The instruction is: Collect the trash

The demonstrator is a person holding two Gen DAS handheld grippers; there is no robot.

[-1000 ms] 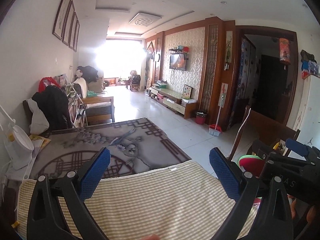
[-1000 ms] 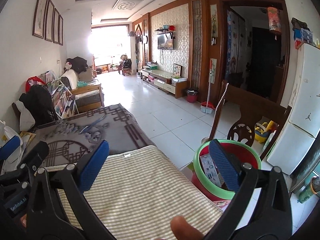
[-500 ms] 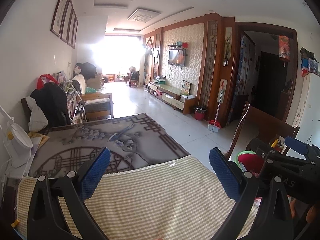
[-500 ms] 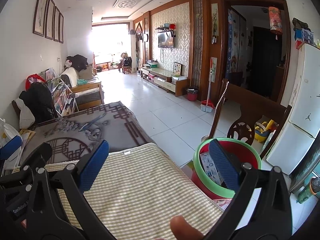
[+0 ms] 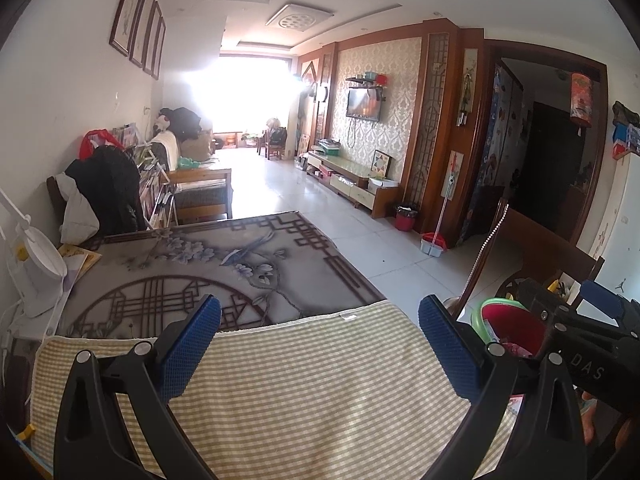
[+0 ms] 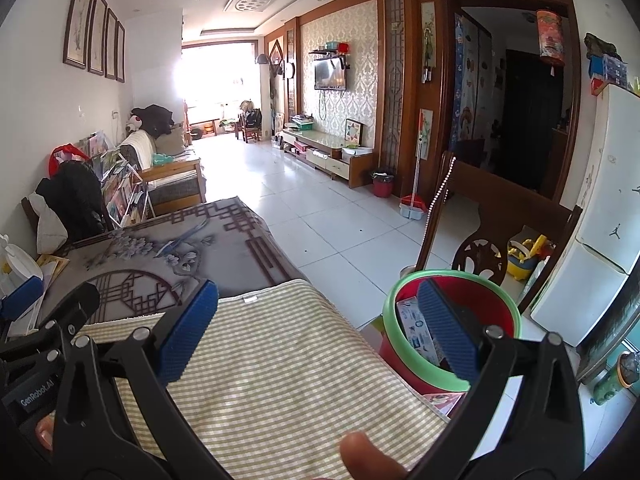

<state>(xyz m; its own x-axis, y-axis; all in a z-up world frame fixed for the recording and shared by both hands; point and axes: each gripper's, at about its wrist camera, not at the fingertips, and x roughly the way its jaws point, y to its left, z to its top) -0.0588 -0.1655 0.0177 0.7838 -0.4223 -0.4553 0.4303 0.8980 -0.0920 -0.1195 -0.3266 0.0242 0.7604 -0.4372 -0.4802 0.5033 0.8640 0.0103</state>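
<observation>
A checked cloth [image 6: 280, 368] lies on the table [image 6: 168, 248]; a bin [image 6: 452, 332] stands to its right.

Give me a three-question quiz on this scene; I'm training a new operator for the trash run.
1. True or false: the right gripper is open and holds nothing.
2. Where is the bin? A) on the checked cloth B) on the floor off the table's right edge C) under the TV
3. Fill in: the bin's rim is ___.

Key
1. True; the left gripper is open and empty too.
2. B
3. Green
</observation>
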